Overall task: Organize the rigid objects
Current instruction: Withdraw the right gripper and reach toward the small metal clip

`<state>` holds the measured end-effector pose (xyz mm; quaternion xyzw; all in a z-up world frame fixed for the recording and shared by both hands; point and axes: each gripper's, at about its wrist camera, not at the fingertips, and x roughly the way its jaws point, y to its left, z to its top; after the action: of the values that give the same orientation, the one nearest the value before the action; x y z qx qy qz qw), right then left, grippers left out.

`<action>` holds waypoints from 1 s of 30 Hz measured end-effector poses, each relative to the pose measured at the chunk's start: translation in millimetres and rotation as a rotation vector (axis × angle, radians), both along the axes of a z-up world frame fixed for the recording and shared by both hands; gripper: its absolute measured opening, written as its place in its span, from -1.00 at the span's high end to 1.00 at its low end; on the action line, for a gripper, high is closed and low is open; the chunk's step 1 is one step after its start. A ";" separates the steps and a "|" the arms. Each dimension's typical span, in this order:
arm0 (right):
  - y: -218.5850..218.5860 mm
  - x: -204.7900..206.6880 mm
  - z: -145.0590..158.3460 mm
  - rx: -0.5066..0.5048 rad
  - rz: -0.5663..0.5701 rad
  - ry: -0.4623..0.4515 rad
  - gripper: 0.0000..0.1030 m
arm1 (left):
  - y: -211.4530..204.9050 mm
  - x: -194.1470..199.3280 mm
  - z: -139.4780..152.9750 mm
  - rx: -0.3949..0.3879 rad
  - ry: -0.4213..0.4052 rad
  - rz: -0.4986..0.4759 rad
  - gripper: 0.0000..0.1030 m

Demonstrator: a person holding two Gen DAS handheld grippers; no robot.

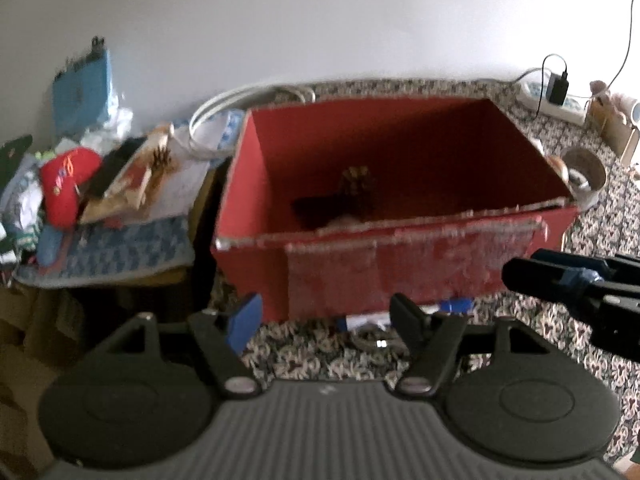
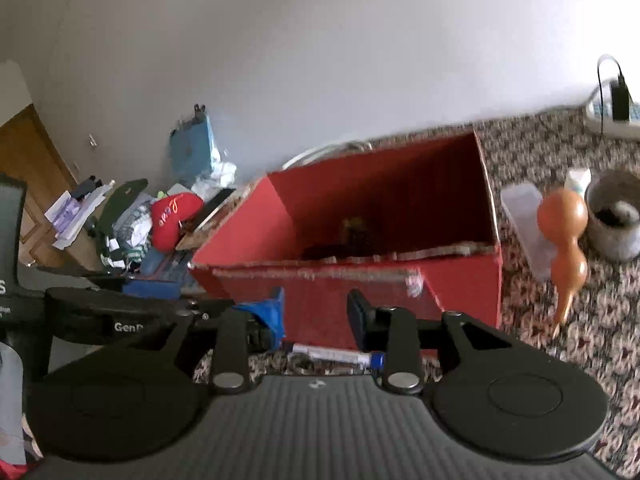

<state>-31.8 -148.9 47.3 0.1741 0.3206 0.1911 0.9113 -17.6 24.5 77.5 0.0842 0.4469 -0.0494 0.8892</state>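
Two grippers are held spread and empty: left gripper (image 1: 324, 326), right gripper (image 2: 316, 316). Red box (image 1: 400, 264) sits open-topped at 12 o'clock, its frayed near rim just beyond both. Pine cone (image 1: 356, 184) lies inside. Pen (image 2: 336, 356) lies between the right fingers, on the patterned cloth (image 2: 560, 360). Gourd (image 2: 562, 236) stands at 2 o'clock. "GenD" is partly legible at 9.

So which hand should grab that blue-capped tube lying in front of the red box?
Probably the right gripper: it is open with the tube directly between its fingers, before the red box. The left gripper, also open, sees it further ahead.
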 end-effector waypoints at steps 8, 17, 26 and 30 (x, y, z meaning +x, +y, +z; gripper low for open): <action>-3.5 -5.0 -16.3 0.028 0.022 0.071 0.67 | 0.1 -6.3 -19.7 0.008 0.038 0.015 -0.40; 2.9 -12.4 -46.7 -0.126 0.074 0.077 0.68 | 27.8 -17.9 -63.6 -0.069 0.124 0.030 -0.40; 17.2 13.2 -64.3 -0.151 0.115 0.111 0.72 | 31.2 -24.5 -78.8 -0.188 0.132 -0.043 -0.40; 32.3 25.3 -69.1 -0.115 0.174 0.133 0.73 | 32.0 -24.7 -79.6 -0.197 0.121 -0.082 -0.40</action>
<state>-6.4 -116.6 -21.7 0.1051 0.4046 0.2387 0.8765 -42.3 56.5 -2.1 0.0115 0.4889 -0.1347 0.8618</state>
